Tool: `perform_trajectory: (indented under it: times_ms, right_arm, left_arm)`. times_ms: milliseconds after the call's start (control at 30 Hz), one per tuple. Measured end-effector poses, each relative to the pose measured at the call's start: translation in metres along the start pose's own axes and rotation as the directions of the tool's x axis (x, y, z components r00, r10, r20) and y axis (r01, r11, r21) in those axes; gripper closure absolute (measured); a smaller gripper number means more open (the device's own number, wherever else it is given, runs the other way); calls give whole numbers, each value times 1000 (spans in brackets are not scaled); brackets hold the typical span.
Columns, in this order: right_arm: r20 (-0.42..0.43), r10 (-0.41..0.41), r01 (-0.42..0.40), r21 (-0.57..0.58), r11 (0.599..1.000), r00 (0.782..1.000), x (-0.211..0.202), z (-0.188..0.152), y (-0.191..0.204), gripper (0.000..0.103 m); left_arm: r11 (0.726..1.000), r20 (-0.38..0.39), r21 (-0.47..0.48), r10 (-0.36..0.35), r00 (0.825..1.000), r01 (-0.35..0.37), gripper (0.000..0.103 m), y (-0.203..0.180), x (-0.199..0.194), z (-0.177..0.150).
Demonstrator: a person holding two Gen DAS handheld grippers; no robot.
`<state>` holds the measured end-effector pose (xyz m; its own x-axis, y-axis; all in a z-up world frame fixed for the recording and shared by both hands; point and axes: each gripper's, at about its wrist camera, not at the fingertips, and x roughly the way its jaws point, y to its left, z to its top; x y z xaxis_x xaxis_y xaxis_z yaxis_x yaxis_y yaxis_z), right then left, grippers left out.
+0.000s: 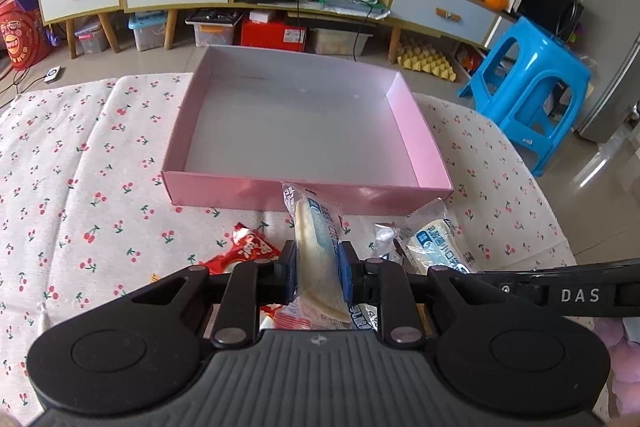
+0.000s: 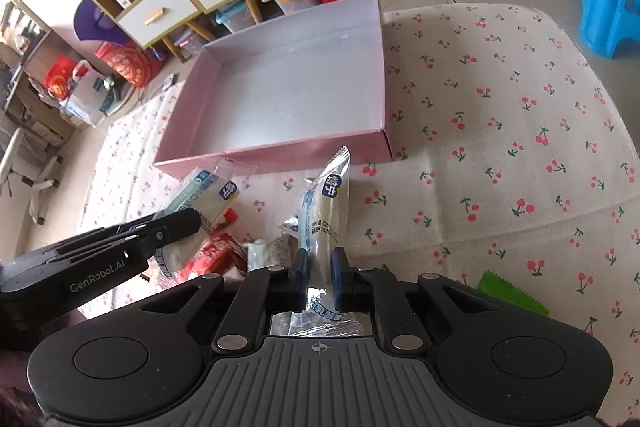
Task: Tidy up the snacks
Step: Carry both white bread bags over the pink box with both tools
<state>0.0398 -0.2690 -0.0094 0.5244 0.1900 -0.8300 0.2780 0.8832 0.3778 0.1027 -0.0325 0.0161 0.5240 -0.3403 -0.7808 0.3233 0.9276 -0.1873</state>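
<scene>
A shallow pink box (image 1: pixel 248 193) with nothing in it sits on the cherry-print cloth; it also shows in the right wrist view (image 2: pixel 280 155). My left gripper (image 1: pixel 318 267) is shut on a white-and-blue bread packet (image 1: pixel 316 227), lifted just before the box's near wall. My right gripper (image 2: pixel 320 271) is shut on another white-and-blue bread packet (image 2: pixel 326 203), held upright near the box. In the right wrist view the left gripper (image 2: pixel 176 227) holds its packet (image 2: pixel 208 193) to my left. A red snack packet (image 1: pixel 244 251) and other wrappers lie below.
A green packet (image 2: pixel 512 291) lies on the cloth at the right. A blue plastic stool (image 1: pixel 528 87) stands off the table's right side. Cabinets and storage boxes line the far wall. The right arm's bar (image 1: pixel 560 293) crosses the left view.
</scene>
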Motion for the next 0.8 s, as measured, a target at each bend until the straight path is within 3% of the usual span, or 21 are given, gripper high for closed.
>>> perform_trajectory:
  times_ms: [400,633,800]
  right_arm:
    - [112,87,-96,79,992,990,-26,24,3,92]
    - [169,71,-79,42,996,983,2,56,6,92]
    - [208,95,-102,27,994,974,25,71,1,92]
  left_arm:
    - [998,85,-58,-7,996,12,84,15,-14,13]
    - [1000,173,20,19,985,-23,84,23,15,41]
    - [996,204,63,53,978,-68,84,34,42,43]
